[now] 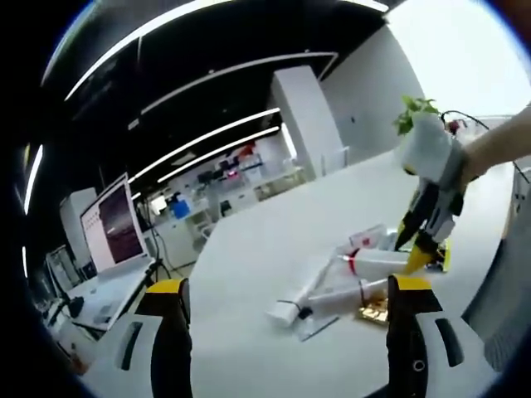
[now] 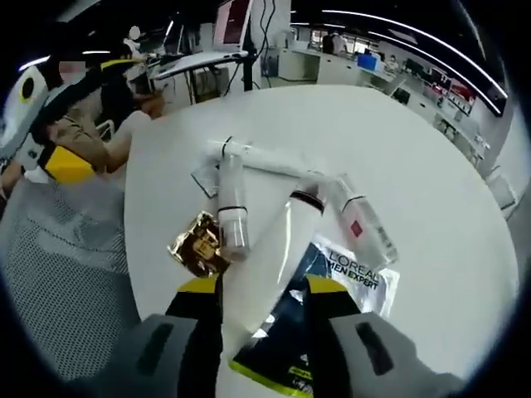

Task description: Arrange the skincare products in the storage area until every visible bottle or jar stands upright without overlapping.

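On the white round surface [image 2: 431,199] the skincare products lie in a loose heap, none upright; in the right gripper view a clear bottle [image 2: 232,211] lies on its side beside a gold sachet [image 2: 199,243], a long white tube [image 2: 265,157] lies across behind it, a small bottle with a red label [image 2: 362,225] lies to the right, and a larger white tube [image 2: 278,265] runs down toward the camera over a dark L'Oreal pouch [image 2: 344,274]; the right gripper [image 2: 261,294] has its jaws apart, set on either side of that tube's lower body, though whether the pads touch it I cannot tell; in the left gripper view the left gripper [image 1: 286,303] hangs short of the heap with jaws wide apart and nothing between them, and the right gripper [image 1: 427,240] shows from the side, tips down at the far edge of the pile [image 1: 348,286]; the step in hand looks like taking the larger tube to stand it up; it would go best by closing squarely across the body rather than the slippery tapered end, lifting clear of the pouch so it is not dragged along, then rotating cap-down onto a bare patch well apart from the other items; the left jaws could steady it, or pin the pouch.
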### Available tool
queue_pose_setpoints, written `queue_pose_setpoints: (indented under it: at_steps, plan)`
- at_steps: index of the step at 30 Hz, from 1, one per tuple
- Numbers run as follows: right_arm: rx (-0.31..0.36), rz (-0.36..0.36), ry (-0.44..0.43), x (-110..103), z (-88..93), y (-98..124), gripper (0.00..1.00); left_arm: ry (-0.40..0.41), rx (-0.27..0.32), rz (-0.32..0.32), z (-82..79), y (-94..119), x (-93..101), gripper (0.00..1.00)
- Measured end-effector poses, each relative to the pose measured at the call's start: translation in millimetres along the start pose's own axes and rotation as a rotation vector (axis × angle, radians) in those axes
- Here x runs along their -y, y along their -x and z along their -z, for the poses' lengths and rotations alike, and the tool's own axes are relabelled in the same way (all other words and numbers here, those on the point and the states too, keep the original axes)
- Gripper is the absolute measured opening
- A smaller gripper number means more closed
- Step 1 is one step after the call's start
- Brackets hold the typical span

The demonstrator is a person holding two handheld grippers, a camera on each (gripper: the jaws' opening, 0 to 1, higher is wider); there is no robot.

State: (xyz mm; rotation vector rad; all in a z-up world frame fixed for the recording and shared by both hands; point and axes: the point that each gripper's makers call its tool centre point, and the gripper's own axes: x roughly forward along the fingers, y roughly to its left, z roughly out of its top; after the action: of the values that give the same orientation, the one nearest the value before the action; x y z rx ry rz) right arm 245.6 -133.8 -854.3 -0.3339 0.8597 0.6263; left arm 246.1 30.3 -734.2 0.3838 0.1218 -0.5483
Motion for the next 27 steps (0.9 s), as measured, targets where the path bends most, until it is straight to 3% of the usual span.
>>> queue_pose_setpoints:
  at_steps: [13, 23, 27]
  plan:
    - [-0.167, -0.05, 0.069, 2, -6.9, -25, 0.35, -0.004, -0.004, -0.006, 0.4, 0, -1.4, 0.97]
    - [-0.306, -0.115, 0.169, -6, 1.9, -27, 0.33, -0.005, -0.013, -0.002, 2.1, -1, -0.5, 0.97]
    - [-0.377, -0.093, 0.218, -7, 9.8, -34, 0.35, -0.007, -0.02, 0.003, 3.3, -2, 0.4, 0.97]
